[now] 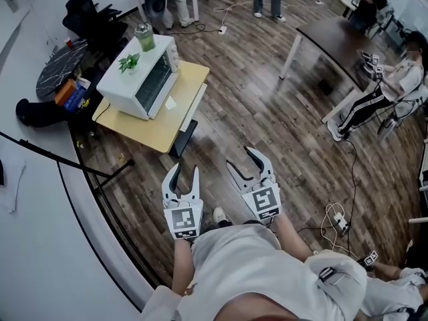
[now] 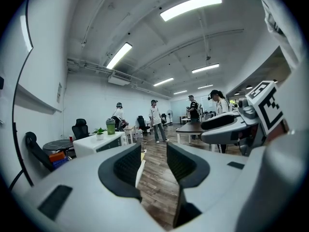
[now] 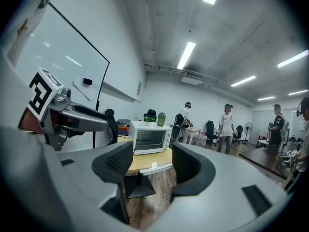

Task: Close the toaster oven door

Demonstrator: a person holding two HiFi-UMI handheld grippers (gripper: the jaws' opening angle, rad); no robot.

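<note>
The white toaster oven point(image 1: 137, 79) stands on a light wooden table point(image 1: 190, 79) at the upper left of the head view, well ahead of both grippers. Its glass door looks upright and flush with the front. It also shows in the right gripper view as the toaster oven point(image 3: 149, 137), door closed, and partly in the left gripper view as the toaster oven point(image 2: 99, 143). My left gripper point(image 1: 186, 169) point(image 2: 153, 151) is held close to the body, jaws drawn near each other with nothing between them. My right gripper point(image 1: 239, 156) point(image 3: 152, 151) hovers beside it, jaws wider apart and empty.
On the oven stand a green bottle point(image 1: 144, 37) and a small potted plant point(image 1: 129, 62). A white card point(image 1: 170, 103) lies on the table. A dark table point(image 1: 334, 39), seated and standing people, a black chair point(image 1: 90, 19) and floor cables point(image 1: 338, 221) surround the wooden floor.
</note>
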